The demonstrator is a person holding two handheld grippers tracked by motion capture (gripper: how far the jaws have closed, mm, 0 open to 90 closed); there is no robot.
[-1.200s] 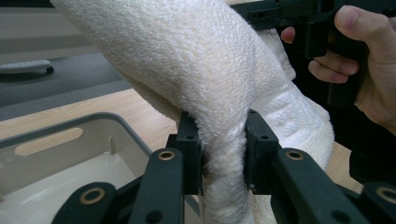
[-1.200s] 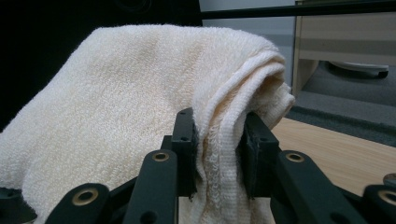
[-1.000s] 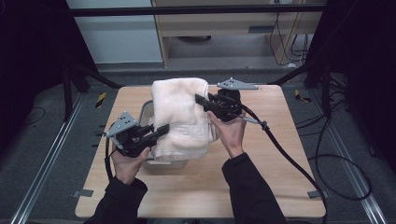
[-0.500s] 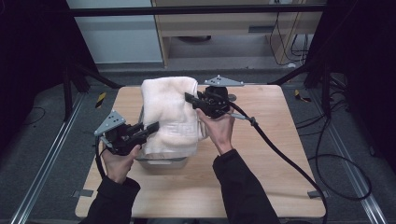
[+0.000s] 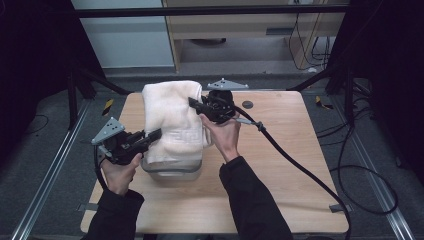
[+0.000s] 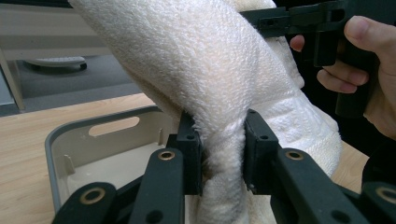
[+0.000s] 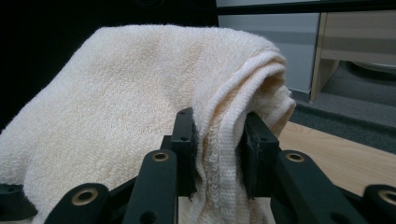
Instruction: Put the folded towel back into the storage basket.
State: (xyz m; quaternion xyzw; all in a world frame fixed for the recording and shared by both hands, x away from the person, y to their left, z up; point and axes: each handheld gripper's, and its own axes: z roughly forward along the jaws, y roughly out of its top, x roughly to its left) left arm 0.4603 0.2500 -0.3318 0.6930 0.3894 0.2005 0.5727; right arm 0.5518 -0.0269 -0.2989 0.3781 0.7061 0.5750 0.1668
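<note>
Cream terry cloth makes up the towel (image 5: 170,117), which hangs folded in the air between two tongs above a pale plastic bin (image 5: 172,169) on the wooden worktop (image 5: 280,165). In the high view the left tongs (image 5: 156,134) grip the towel's near lower edge, by the bin's left side, while the right tongs (image 5: 194,103) grip its far upper edge, higher and nearer the worktop's back. The towel's bottom part drapes down into the bin.

In the left gripper view the left tongs (image 6: 220,149) are clamped on the towel (image 6: 205,60), a thick fold bunched between the two black jaws; the bin (image 6: 93,144) sits below and to the left, its slotted handle showing, and the person's other hand (image 6: 369,65) holds the right tongs (image 6: 254,16) at the upper right, against the towel's top.

In the right gripper view the right tongs (image 7: 217,149) are likewise clamped on the towel (image 7: 140,93), pinching its hemmed edge, with the cloth rising in a rounded hump beyond the jaws. A black cable (image 5: 300,165) trails from the right tongs across the worktop.
</note>
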